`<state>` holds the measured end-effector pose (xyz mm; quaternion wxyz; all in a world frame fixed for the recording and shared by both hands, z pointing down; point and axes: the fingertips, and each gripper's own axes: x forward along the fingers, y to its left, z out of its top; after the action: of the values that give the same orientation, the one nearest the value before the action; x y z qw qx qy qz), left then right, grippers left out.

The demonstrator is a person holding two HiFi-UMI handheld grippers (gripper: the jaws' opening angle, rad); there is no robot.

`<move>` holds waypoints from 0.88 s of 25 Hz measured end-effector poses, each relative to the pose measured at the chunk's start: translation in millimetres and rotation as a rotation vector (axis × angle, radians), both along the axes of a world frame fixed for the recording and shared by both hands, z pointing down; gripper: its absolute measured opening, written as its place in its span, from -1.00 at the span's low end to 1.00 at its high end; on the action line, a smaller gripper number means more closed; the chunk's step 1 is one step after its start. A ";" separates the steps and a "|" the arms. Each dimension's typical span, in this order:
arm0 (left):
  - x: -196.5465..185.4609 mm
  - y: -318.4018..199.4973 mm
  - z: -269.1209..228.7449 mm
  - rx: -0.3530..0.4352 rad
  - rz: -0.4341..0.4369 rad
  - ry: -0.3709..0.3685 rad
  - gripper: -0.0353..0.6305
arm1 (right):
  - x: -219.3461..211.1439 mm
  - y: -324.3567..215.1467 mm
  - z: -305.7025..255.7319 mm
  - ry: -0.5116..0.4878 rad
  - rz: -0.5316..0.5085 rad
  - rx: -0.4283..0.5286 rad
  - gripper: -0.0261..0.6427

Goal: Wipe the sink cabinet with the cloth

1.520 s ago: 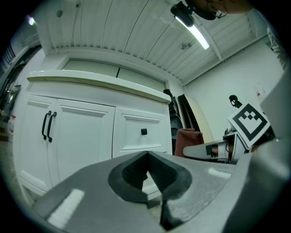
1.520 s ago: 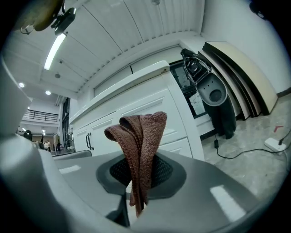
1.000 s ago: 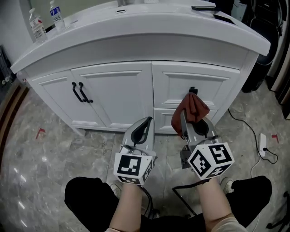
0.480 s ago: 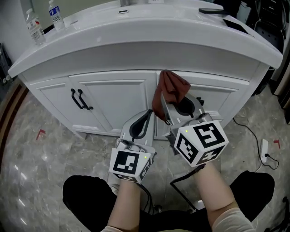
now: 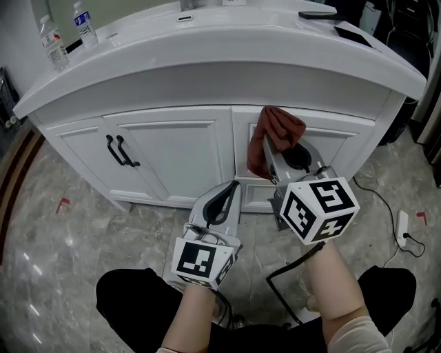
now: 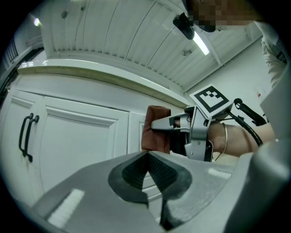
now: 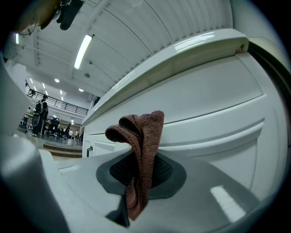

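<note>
The white sink cabinet (image 5: 172, 148) stands in front of me under a curved white countertop (image 5: 220, 52). My right gripper (image 5: 274, 141) is shut on a reddish-brown cloth (image 5: 273, 134), held against the top of the right-hand cabinet front, just below the counter overhang. In the right gripper view the cloth (image 7: 140, 150) bunches out between the closed jaws, close to the cabinet panel (image 7: 218, 113). My left gripper (image 5: 222, 200) hangs lower, in front of the cabinet's middle, shut on nothing. The left gripper view shows the cloth (image 6: 156, 129) and the right gripper (image 6: 169, 125) at the cabinet.
Two black handles (image 5: 118, 152) sit on the left doors. Two water bottles (image 5: 69, 31) stand at the counter's back left, dark flat items (image 5: 331, 17) at its back right. A cable and white plug (image 5: 402, 227) lie on the marble floor at right.
The right gripper rose with the cloth from the drawer handle up to the panel under the counter, then shifted a little to the right. The left gripper stayed low.
</note>
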<state>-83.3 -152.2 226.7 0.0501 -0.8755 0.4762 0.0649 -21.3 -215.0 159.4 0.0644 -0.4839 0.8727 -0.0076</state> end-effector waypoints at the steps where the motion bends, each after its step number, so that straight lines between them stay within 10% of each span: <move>1: 1.9 1.0 -0.2 -0.002 0.001 0.003 -0.89 | 5.8 0.4 0.5 0.005 0.010 0.000 -0.68; 22: 86.3 -6.0 -3.3 0.004 0.140 -0.006 -0.89 | 135.9 10.6 -0.3 0.119 0.245 0.021 -0.67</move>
<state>3.0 -158.2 223.4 0.0484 -0.9068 0.4134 0.0665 114.6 -204.4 159.1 0.0182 -0.5858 0.8094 0.0378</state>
